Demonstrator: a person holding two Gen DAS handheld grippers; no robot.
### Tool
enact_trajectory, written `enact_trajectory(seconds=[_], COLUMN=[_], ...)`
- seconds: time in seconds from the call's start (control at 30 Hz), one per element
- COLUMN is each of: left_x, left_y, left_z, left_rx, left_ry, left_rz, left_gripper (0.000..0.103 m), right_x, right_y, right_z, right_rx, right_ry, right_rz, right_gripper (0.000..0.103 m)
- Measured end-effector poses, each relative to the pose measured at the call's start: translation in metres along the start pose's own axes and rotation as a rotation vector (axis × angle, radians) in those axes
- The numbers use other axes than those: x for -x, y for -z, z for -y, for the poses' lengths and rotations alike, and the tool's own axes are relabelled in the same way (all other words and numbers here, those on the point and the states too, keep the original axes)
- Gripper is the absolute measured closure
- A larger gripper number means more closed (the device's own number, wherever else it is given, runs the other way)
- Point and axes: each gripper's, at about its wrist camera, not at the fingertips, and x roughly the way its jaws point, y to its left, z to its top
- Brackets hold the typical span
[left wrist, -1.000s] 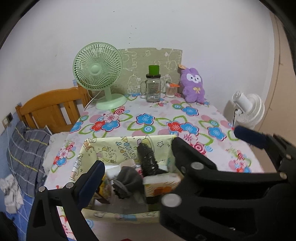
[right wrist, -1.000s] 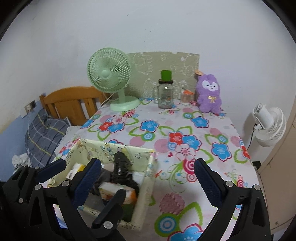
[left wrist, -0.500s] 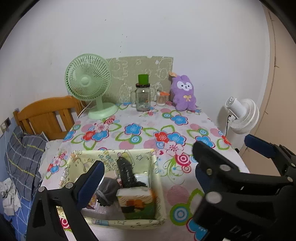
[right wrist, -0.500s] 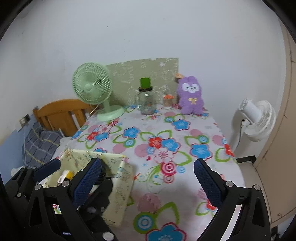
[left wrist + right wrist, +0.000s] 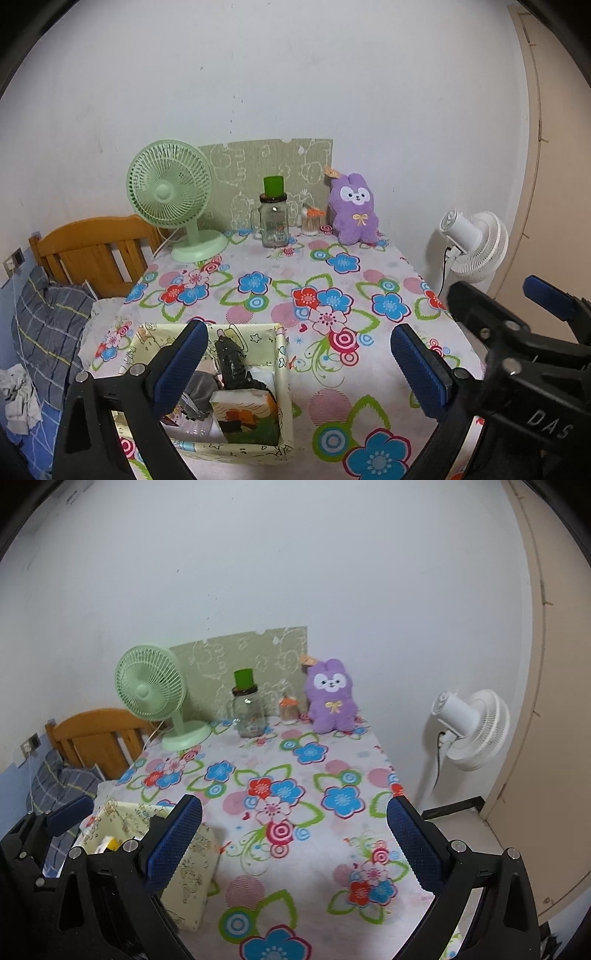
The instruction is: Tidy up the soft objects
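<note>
Flowered worktop [image 5: 258, 853] carries the purple plush rabbit [image 5: 331, 701] upright at its far edge, straight ahead and slightly right; the right hand-held gripper [image 5: 294, 843] sits nearer, left hand-held gripper [image 5: 295, 369] likewise spread, both empty

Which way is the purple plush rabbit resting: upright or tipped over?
Upright. The purple plush rabbit sits on its base at the far edge of the table, face forward, ears up, against the green board.

A home bedroom: wooden bed headboard [image 5: 92, 247], floral-clothed table [image 5: 280, 295]
</note>
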Motion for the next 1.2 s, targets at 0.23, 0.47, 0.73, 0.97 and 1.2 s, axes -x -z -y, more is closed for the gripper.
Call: enact_trajectory(seconds=[0.23,0.47,0.73,0.97,1.2], left_x=[0.024,0.041,0.055,0.058,0.067], left_y=[-0.002,0.000,0.003,0.006,0.009], left_z=[0.003,0.002,-0.007,-0.021,-0.031], left_rx=[-0.008,-0.012,0.000,0.019,0.038], left_ry=[-0.016,-0.012,-0.015,-0.031,-0.027], left_rz=[0.053,0.080,0.105,0.102,0.118], left_gripper=[0.000,0.000,0.000,0.000,0.000], right_x=[0.022,0.042,0.056,0.062,0.069], right_y=[-0.001,0.002,0.004,0.004,0.004], right_z=[0.015,0.023,0.020,0.011,-0.001], right_rx=[-0.028,-0.043,-0.043,-0.019,-0.005], right_ry=[0.015,0.027,0.042,0.041,0.037], right_rz=[0.042,0.068,0.094,0.100,0.113], right_gripper=[0.002,0.002,0.002,0.002,0.002])
